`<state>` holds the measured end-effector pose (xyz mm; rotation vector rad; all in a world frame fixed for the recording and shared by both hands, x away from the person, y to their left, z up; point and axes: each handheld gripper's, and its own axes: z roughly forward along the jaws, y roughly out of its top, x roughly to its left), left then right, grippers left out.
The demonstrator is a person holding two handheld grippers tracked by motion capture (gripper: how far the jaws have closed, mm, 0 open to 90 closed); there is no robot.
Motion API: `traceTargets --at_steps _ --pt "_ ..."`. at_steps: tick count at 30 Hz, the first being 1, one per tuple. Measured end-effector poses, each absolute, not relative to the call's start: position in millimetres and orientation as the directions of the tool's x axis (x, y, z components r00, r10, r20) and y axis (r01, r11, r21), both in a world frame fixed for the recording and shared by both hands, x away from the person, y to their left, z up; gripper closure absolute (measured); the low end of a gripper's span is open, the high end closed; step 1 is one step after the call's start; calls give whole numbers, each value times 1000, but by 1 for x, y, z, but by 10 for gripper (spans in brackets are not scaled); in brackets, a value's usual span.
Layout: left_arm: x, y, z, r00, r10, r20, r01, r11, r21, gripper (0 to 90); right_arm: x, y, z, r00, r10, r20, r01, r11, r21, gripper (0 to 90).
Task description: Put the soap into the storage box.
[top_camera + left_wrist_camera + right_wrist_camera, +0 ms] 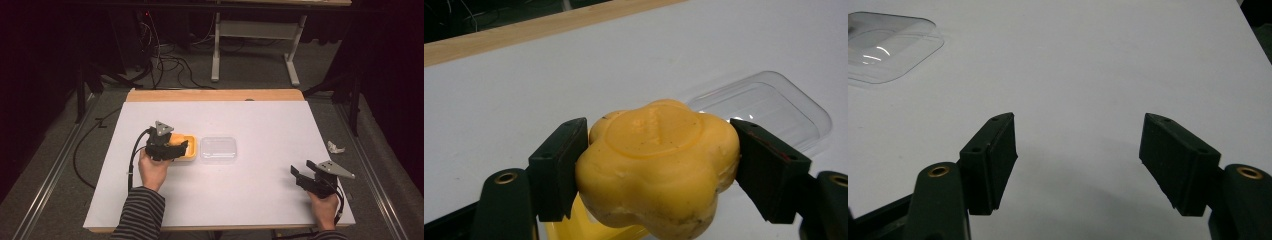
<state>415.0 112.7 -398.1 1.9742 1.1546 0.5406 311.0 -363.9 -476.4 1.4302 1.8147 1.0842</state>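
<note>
In the left gripper view, the left gripper [659,165] was clenched on a yellow soap [659,165] shaped like a flower, with one black pad pressed to each side of it. Under the soap, at the bottom of the frame, a part of the yellow dish [589,230] was visible. In the high view this gripper [172,147] was left of the centre, over the dish [192,150], and it covered most of the dish.

A clear lid [218,149] lay flat on the white table [250,195], just to the right of the dish. In the left gripper view the lid [774,107] appeared behind the soap, in the right part of the frame.

The right gripper [302,175] was in the lower right of the high view, well apart from the dish and the lid. In its own view its jaws were released and wide, with only bare table between them [1078,160], and the lid [888,45] was in the upper left corner.

A small crumpled white scrap [336,147] lay on the floor beyond the right edge of the table. A wooden strip [215,95] ran along the far edge.
</note>
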Motion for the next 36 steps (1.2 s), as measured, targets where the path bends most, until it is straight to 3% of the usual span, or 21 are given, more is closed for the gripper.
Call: traceTargets --at_steps 36 --pt "448 104 -438 444 896 -6 614 -299 731 269 311 -364 -476 -258 966 37 492 98 865 316"
